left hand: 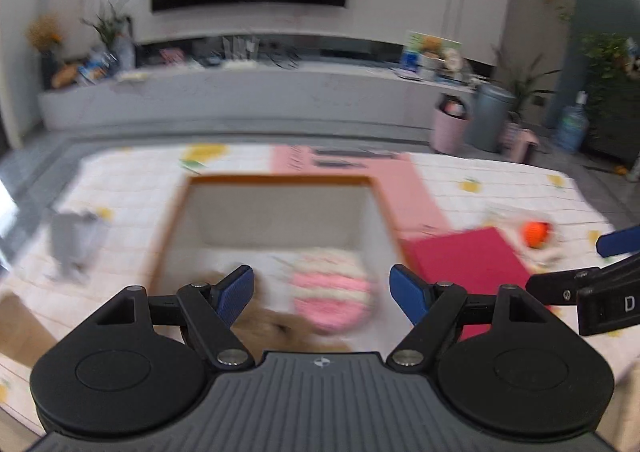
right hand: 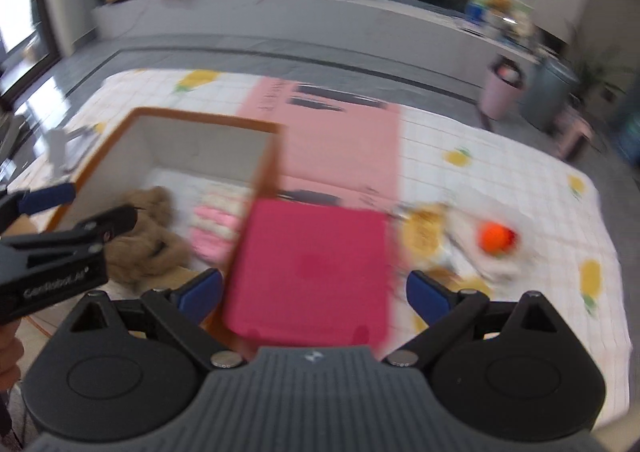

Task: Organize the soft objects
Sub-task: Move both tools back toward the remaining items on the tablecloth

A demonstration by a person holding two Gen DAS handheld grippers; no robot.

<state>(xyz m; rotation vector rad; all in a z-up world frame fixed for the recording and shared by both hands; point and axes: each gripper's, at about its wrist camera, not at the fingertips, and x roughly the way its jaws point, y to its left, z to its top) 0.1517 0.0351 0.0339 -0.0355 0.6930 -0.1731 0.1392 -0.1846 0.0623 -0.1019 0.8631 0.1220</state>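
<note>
**Ana:** Plush, mostly. From the left wrist view, the left tongs stand wide apart with nothing between the pads, hanging over the open box. Down inside lie a pink-and-cream striped cushion and a brown furry toy, side by side and, I think, touching.

**Ben:** How would those handle?

**Ana:** My guess is light and squashy. They'd give under the pads, so a bite across the bulk of the body should hold better than a pinch at the fringe. Nothing fragile or slippery about them.

**Ben:** Anything left outside?

**Ana:** On the patterned table cover, well to the right of the box, sits an orange ball-like toy. A grey soft thing lies off to the left. Both are blurred.

**Ben:** And the right wrist view?

**Ana:** The right tongs are apart too, clamped on nothing; a magenta flap of the box lies beneath the gap. The orange ball-like toy rests among pale and yellow fabric that I can't make out. The left tongs show at the left edge, over the box.

**Ben:** Where would you grab the orange one?

**Ana:** Around its middle, probably; it looks round, so an off-centre squeeze might squirt it out.
</note>
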